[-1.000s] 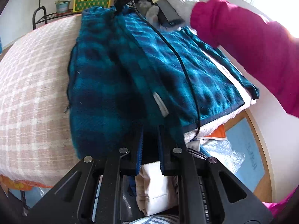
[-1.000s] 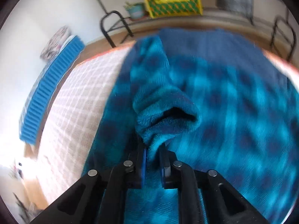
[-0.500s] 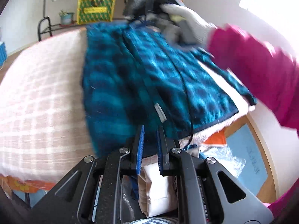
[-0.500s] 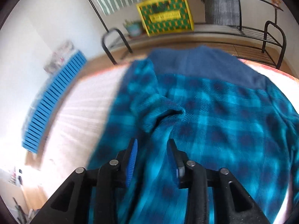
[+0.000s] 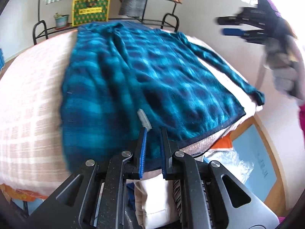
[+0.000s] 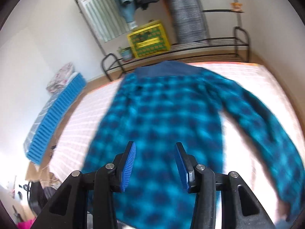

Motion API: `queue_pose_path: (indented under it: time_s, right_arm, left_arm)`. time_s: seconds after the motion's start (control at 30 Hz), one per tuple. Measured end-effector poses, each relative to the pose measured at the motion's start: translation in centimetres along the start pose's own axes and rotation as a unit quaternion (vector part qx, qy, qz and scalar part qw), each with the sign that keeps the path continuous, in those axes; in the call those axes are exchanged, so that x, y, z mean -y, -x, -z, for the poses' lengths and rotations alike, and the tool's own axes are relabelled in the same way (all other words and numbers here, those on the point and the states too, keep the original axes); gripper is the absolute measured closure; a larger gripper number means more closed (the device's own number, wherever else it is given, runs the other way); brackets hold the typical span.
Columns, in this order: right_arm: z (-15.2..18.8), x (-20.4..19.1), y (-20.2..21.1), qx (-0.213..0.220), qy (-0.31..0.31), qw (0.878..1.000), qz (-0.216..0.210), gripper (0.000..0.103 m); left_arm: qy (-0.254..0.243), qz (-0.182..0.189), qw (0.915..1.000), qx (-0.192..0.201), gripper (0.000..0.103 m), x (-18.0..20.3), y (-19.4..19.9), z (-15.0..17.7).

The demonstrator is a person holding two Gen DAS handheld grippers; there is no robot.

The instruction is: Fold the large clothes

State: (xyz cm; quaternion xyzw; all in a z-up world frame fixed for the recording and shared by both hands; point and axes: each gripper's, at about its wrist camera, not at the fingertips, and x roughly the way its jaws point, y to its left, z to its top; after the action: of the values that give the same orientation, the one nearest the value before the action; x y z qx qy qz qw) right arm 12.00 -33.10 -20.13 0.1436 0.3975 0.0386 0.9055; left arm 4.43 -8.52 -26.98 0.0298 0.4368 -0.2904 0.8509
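Observation:
A large teal and navy plaid fleece shirt lies spread on a bed with a pink checked cover. One sleeve is folded over its left part; the other sleeve stretches out to the right. My left gripper is at the shirt's hem, jaws a small gap apart, holding nothing. My right gripper is open and empty, raised above the shirt; it also shows in the left wrist view at the upper right.
A black metal rack with a yellow crate and a potted plant stands behind the bed. A blue ribbed mat lies left. Bags and folded cloth sit below the bed's near edge.
My right gripper let go of the sleeve cuff, opened wide and lifted up and away. The left gripper moved slightly and opened a little at the hem.

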Motion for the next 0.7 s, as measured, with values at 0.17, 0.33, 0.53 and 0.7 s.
queue_pose_path:
  time_s: [0.17,0.33,0.53,0.7]
  right_arm:
    - [2.6,6.0,3.9,0.012,-0.046,0.998,0.036,0.052]
    - [4.8,12.7,7.8,0.029,-0.099,0.991,0.084,0.051]
    - [7.3,20.5,11.8,0.049,-0.159,0.976,0.138,0.033]
    - [9.6,27.8,13.1,0.047,-0.231,0.958,0.166,0.033]
  left_arm:
    - [-0.014,-0.021,0.9995,-0.020,0.091,1.0,-2.4,0.5]
    - [0.000,-0.017,0.9997,-0.019,0.090,1.7,-0.1,-0.6]
    - [0.009,-0.011,0.9995,0.030,0.073,3.2,4.3,-3.1]
    - [0.012,0.011,0.9982,0.058,0.072,4.6,6.2,-5.6]
